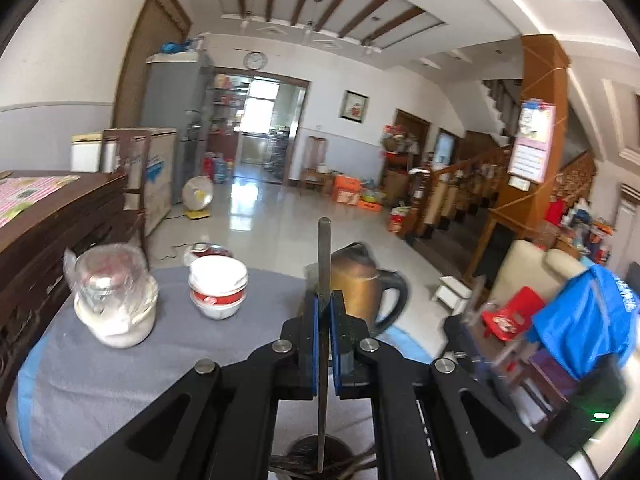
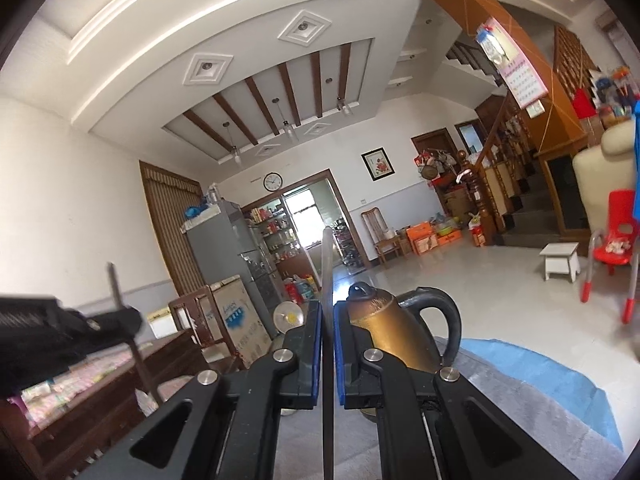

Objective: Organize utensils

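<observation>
A: What do we hold?

B: A thin metal utensil handle [image 1: 324, 248] stands up in our left gripper [image 1: 324, 316], pinched tight. Our right gripper [image 2: 327, 320] pinches another flat utensil handle [image 2: 327, 264].

A: What is near us?

B: A gold kettle [image 1: 360, 284] and two white bowls [image 1: 218, 290] sit on the gray surface [image 1: 180, 344].

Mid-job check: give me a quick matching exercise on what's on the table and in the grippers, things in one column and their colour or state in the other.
Things:
1. kettle
2. left gripper
3. cloth-covered table
4. stacked bowls

States:
A. grey with blue edge
B. white with a red band
C. shut on a thin metal utensil
D. bronze body, black handle

Pairs: 1-D, 2-C, 3-A, 4-B
</observation>
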